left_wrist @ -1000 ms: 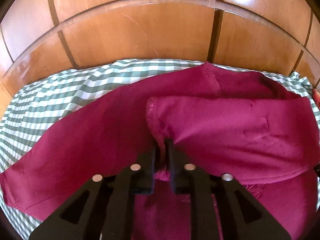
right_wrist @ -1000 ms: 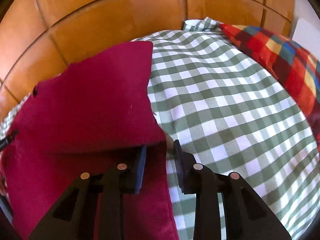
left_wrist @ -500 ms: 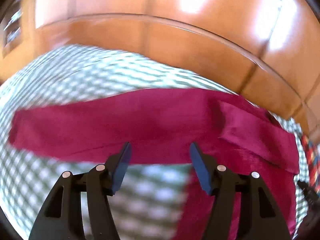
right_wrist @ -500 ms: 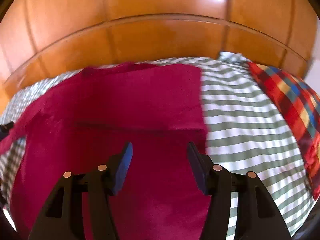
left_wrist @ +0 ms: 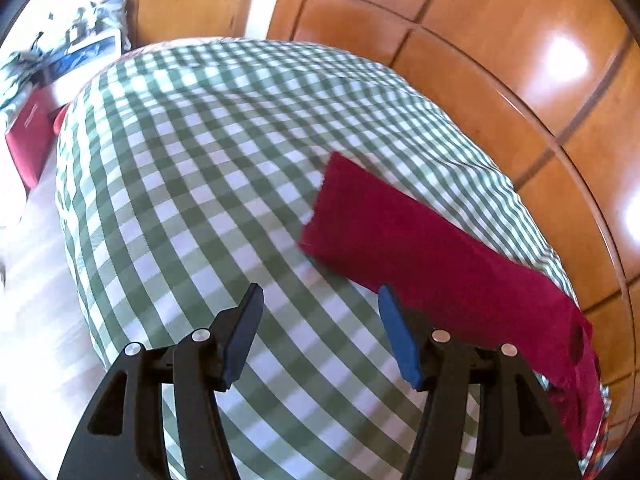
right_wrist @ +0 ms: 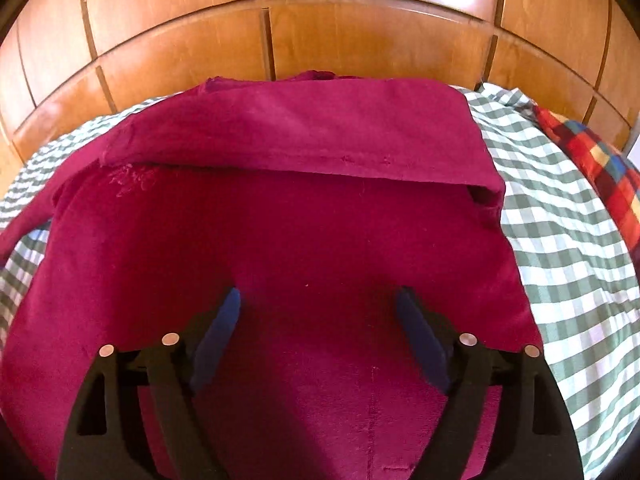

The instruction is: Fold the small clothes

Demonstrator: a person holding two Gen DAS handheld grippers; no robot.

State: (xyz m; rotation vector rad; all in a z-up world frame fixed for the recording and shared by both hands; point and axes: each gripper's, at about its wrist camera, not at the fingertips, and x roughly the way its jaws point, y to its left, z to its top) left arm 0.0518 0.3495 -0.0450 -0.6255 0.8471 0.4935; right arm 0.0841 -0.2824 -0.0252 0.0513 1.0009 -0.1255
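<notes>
The crimson garment (right_wrist: pixel 304 240) lies on the checked bedspread (right_wrist: pixel 560 248) by the wooden headboard (right_wrist: pixel 360 40), its far part already folded over. Both tongs are free of it: the right gripper (right_wrist: pixel 318 320) has just been opening, jaws wide and empty; the left gripper (left_wrist: pixel 320 320) hangs apart over bare bedspread. Next probably the outstretched sleeve (left_wrist: pixel 400 224) needs pinching near its end. No containers in sight

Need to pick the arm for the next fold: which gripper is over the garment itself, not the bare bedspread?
The right gripper: its open fingers hang over the maroon garment. The left gripper faces checked bedspread.
</notes>
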